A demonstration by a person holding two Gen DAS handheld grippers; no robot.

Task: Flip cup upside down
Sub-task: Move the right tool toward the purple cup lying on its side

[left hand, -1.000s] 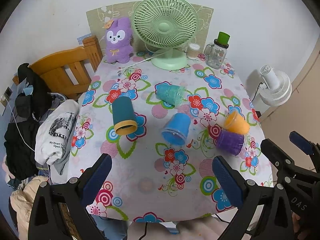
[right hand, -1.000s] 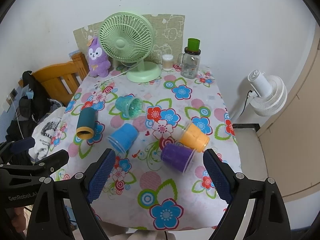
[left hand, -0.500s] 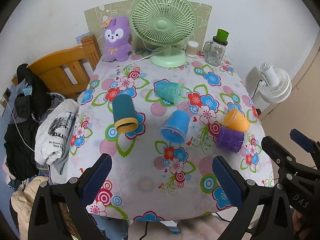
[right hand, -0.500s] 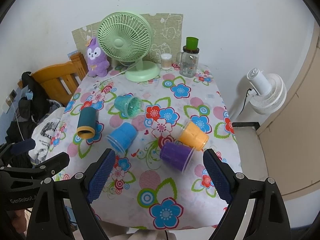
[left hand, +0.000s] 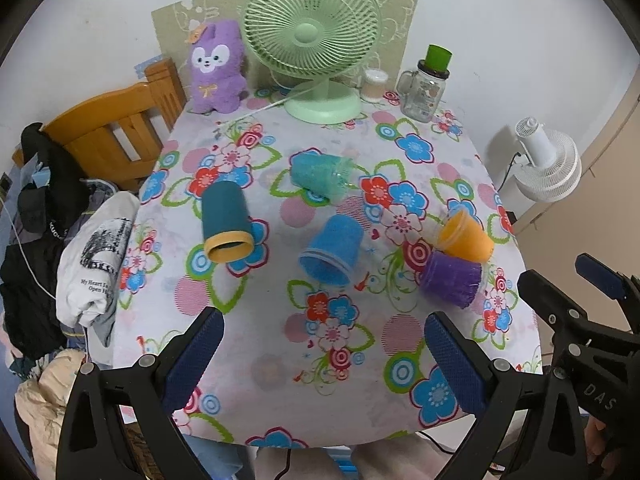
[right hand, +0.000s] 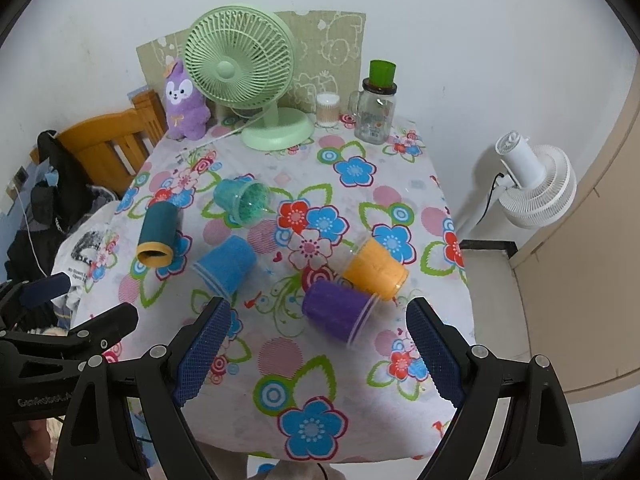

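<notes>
Several cups lie on their sides on the flowered tablecloth (left hand: 344,360): a dark teal cup with a yellow rim (left hand: 225,222) (right hand: 157,236), a blue cup (left hand: 333,250) (right hand: 225,264), a clear cup with teal filling (left hand: 322,176) (right hand: 242,200), an orange cup (left hand: 466,236) (right hand: 374,266) and a purple cup (left hand: 450,278) (right hand: 338,312). My left gripper (left hand: 322,364) is open and empty above the table's near edge. My right gripper (right hand: 316,354) is open and empty, just in front of the purple cup.
A green desk fan (left hand: 312,36), a purple plush toy (left hand: 218,66), a small jar (left hand: 375,84) and a glass mug with a green lid (left hand: 426,84) stand at the back. A wooden chair with clothes (left hand: 100,144) is left; a white floor fan (left hand: 546,160) is right.
Both grippers have drawn back and up a little, so the table shows smaller and further off. The cups have not moved. Both grippers stay open.
</notes>
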